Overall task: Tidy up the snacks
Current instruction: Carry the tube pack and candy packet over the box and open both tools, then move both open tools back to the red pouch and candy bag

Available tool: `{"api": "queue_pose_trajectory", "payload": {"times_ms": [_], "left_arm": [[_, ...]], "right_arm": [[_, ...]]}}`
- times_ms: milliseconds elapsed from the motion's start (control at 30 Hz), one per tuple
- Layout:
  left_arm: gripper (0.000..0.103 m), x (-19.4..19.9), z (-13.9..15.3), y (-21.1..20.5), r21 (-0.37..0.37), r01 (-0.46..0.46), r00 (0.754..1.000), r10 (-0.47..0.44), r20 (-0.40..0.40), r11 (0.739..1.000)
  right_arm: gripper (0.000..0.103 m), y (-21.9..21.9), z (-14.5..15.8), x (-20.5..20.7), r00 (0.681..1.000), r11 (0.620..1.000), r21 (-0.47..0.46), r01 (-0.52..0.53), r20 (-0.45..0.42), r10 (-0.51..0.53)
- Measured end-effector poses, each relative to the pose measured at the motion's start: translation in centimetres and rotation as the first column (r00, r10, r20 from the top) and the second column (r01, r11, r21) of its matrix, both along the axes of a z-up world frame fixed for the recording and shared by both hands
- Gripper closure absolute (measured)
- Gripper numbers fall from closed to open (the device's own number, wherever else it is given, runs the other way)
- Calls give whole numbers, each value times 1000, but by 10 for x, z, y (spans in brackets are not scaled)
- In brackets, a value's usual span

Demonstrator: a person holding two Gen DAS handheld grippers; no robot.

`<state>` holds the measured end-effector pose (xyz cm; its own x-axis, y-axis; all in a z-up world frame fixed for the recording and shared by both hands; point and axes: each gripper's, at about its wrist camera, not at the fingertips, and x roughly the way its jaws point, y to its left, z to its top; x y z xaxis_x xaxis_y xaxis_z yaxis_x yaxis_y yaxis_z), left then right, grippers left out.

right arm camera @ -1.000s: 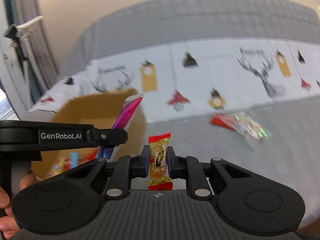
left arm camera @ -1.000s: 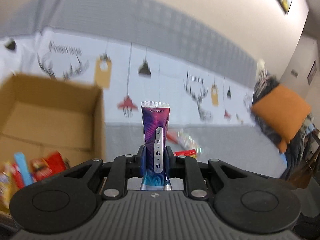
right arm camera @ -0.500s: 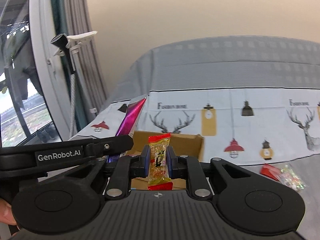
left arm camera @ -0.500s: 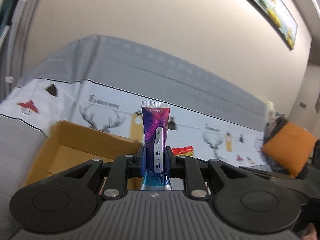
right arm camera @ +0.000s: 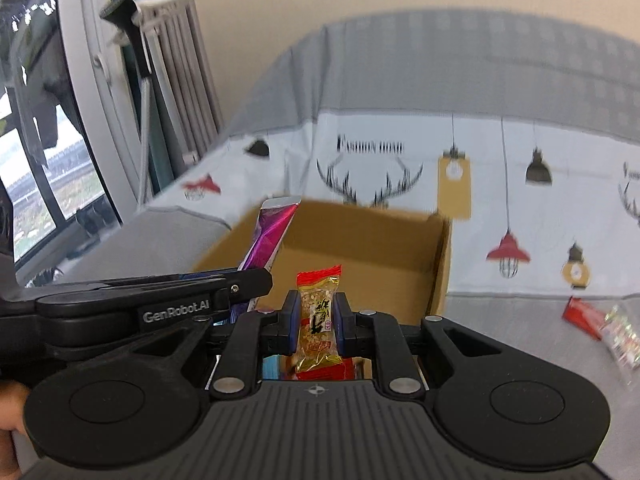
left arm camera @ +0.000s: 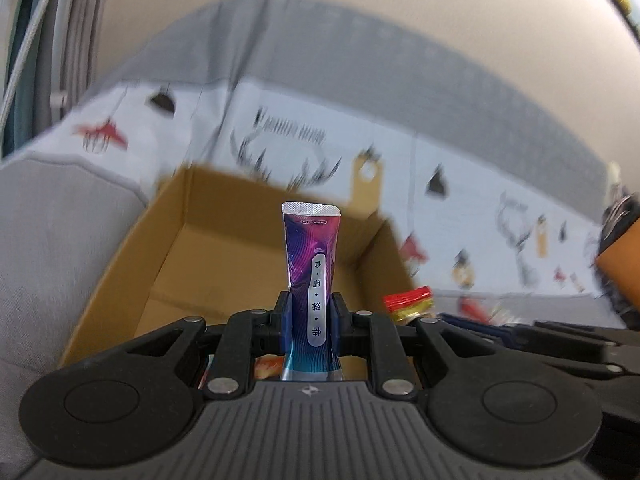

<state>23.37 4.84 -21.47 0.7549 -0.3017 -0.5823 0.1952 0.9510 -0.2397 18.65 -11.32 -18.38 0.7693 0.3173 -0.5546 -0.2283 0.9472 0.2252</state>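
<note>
Cardboard box point(left arm camera: 248, 248) lies directly ahead of and below both tongs. The left tongs point(left arm camera: 311, 322) pinch a purple sachet point(left arm camera: 311, 264) upright, and beside them the right tongs point(right arm camera: 317, 322) pinch a red-ended candy point(right arm camera: 319, 316) upright, both poised over the box's near edge.

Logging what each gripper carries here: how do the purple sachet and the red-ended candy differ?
The purple sachet is long and opaque, standing well above the left gripper; the candy is short, with a clear middle showing its grainy filling, and barely tops the right gripper. Both are held upright, clamped between the fingers, in front of the cardboard box.
</note>
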Motion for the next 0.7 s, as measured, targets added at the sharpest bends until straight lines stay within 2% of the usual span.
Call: {"api": "queue_pose_trajectory", "payload": {"times_ms": [133, 267, 433, 500, 567, 600, 633, 667, 700], "left_arm": [[83, 18, -28, 6, 43, -17, 997, 20, -69, 999], [83, 28, -44, 11, 42, -15, 994, 20, -107, 999], [83, 29, -50, 12, 58, -19, 992, 26, -120, 998], [79, 28, -49, 10, 56, -17, 993, 24, -115, 998], [56, 25, -46, 8, 56, -17, 994, 23, -111, 998], [28, 23, -43, 6, 56, -22, 995, 27, -100, 998], [11, 19, -38, 3, 58, -31, 996, 35, -77, 998], [10, 16, -34, 0, 64, -35, 998, 39, -57, 997], [10, 12, -28, -4, 74, -34, 998, 37, -42, 997]], "right_arm": [[85, 10, -31, 12, 998, 1000, -13, -15, -68, 14], [85, 20, -57, 18, 991, 999, -27, -35, -129, 32], [85, 24, -73, 20, 986, 999, -25, -45, -161, 40], [85, 23, -75, 21, 984, 999, -8, -51, -168, 49], [80, 18, -74, 21, 983, 998, 37, -58, -169, 64], [59, 12, -72, 20, 985, 998, 59, -38, -165, 48], [35, 8, -70, 19, 987, 997, 72, -22, -159, 34], [30, 1, -67, 16, 989, 996, 86, -12, -144, 24], [30, -5, -64, 12, 991, 996, 93, -10, -128, 22]]}}
